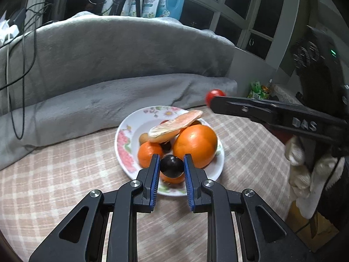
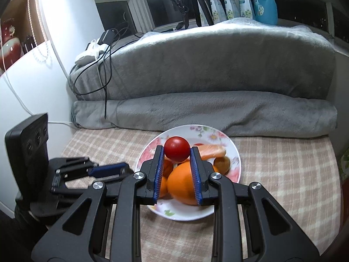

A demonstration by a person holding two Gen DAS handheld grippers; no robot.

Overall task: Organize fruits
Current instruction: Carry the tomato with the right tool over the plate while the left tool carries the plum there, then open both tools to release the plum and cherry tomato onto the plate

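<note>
Hovering over the plate (image 1: pixel 122 150), left gripper (image 1: pixel 171 163) jaws clamp a dark fruit (image 1: pixel 171 166), right gripper (image 2: pixel 177 152) jaws a tomato (image 2: pixel 177 149).

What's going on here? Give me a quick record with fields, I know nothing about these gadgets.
Left hand-held gripper: shut on a small dark round plum
Right hand-held gripper: shut on a small red round tomato
Dish: white floral plate with large orange, smaller orange, pink grapefruit slice
Surface: checked beige cloth
Behind: grey plush blanket
</note>
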